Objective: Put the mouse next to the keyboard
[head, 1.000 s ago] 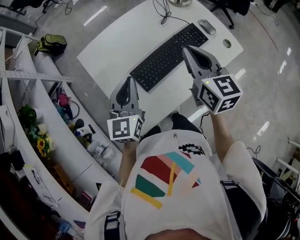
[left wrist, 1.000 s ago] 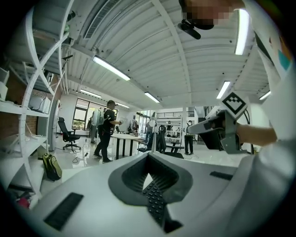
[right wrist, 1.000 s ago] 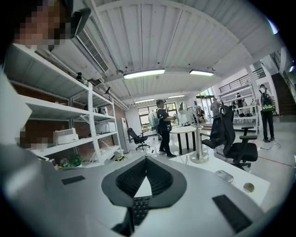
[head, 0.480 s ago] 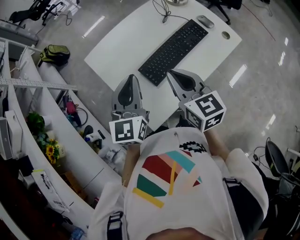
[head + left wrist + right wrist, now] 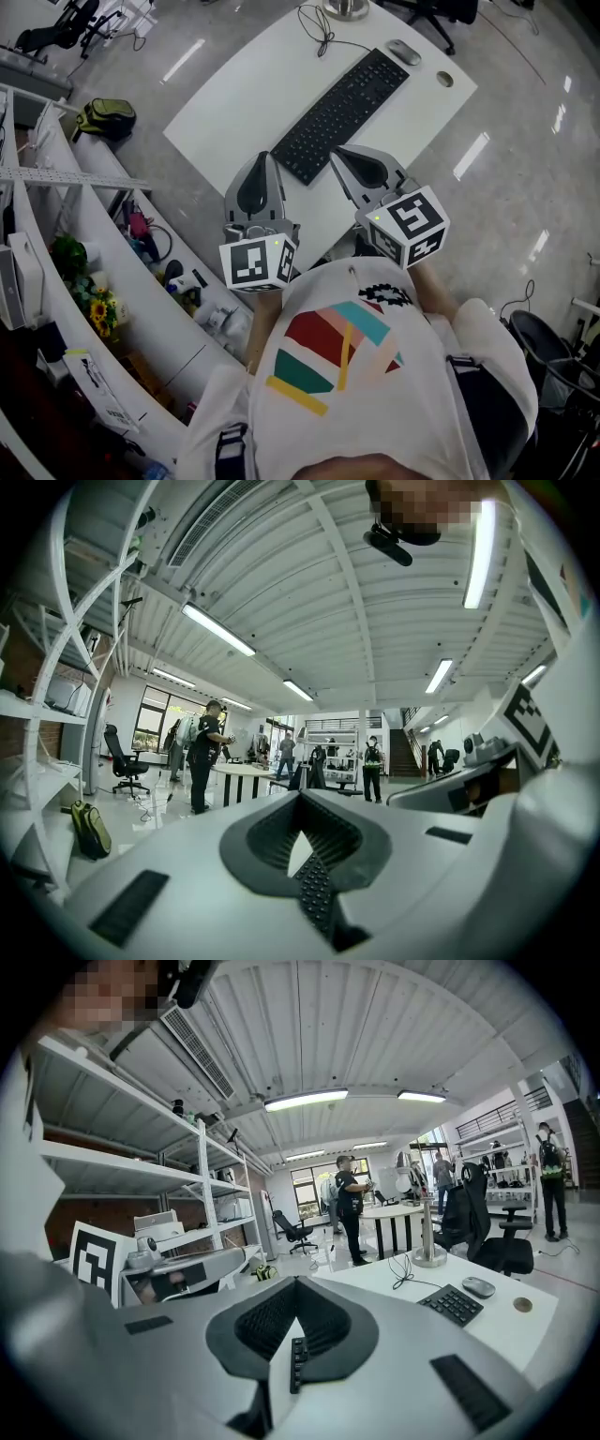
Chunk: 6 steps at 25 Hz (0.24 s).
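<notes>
In the head view a black keyboard (image 5: 342,101) lies slantwise on the white table (image 5: 244,94). The grey mouse (image 5: 404,52) rests just past the keyboard's far right end. Both grippers hang over the table's near edge, close to my body. My left gripper (image 5: 265,159) is shut and empty, short of the keyboard's near left end. My right gripper (image 5: 338,153) is also shut and empty, beside the keyboard's near edge. The right gripper view shows the mouse (image 5: 478,1286) and keyboard (image 5: 455,1303) far ahead to the right of the shut jaws (image 5: 295,1283). The left gripper (image 5: 302,799) points out into the room.
A round stand base (image 5: 345,7) with a cable sits behind the keyboard, and a round cable hole (image 5: 444,80) marks the table's right end. Cluttered shelves (image 5: 56,187) run along the left. A green bag (image 5: 103,117) lies on the floor. People stand far off near another table (image 5: 394,1211).
My right gripper has drawn back from above the keyboard's right half towards my body and the table's near edge. The left gripper has barely moved.
</notes>
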Motion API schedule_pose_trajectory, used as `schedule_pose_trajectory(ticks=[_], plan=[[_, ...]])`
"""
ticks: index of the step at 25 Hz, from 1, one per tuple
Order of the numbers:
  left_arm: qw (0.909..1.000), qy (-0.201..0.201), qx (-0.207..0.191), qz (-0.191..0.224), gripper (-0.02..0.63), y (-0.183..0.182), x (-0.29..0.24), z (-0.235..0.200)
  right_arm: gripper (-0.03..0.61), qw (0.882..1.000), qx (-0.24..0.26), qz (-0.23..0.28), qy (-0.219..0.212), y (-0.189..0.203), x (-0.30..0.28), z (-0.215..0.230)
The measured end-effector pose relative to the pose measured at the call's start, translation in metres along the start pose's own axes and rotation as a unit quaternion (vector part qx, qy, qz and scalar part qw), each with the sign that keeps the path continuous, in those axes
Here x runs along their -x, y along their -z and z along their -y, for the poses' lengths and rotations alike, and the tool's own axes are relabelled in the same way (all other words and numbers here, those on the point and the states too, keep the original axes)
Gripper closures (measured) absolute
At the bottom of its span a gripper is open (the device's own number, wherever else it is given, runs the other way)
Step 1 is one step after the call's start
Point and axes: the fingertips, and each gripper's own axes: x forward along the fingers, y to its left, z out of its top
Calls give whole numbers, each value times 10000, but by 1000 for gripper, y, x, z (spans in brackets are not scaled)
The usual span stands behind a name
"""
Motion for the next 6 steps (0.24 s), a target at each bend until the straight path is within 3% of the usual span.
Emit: schedule_pose_trajectory(ticks=[6], plan=[[9999, -72, 52, -68, 569, 4, -20, 2, 566, 10000, -1, -79, -55, -4, -6, 22]])
